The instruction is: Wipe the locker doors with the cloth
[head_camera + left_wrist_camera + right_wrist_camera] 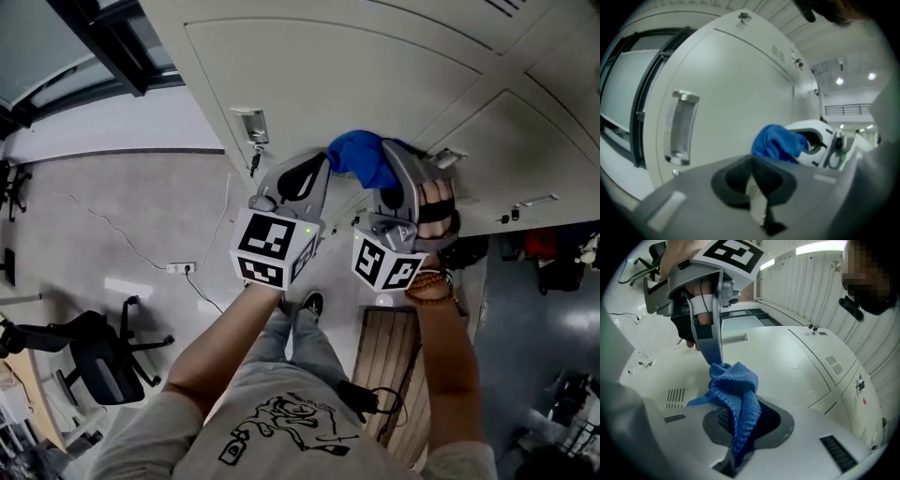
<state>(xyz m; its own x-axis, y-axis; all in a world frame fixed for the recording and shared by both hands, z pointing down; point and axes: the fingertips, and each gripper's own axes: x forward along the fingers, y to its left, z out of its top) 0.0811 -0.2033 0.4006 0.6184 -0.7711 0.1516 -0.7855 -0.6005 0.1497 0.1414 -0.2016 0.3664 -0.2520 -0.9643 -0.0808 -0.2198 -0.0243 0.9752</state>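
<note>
Blue cloth (736, 394) held up at the locker door (356, 75)
The right gripper (733, 462) has its jaws clamped on the cloth, close to the door. The left gripper (761, 213) is just beside it, jaws together with nothing between them.

The locker door (309, 84) ahead is a broad flat panel, free for passage across most of its face. Its metal handle (680, 127) stands proud near one edge with a small dark key-like piece (254, 161) hanging under it, both just beside the left gripper (314, 169). The right gripper (736, 437), clamped on the blue cloth (733, 390), sits so close that the left jaw tip meets the cloth, leaving no gap between the two. A small latch (448, 157) juts from the neighbouring door beside the right gripper. Below, a slatted wooden bench (389, 342) lies under the right arm. The office chair (94, 352) stands well apart.
</note>
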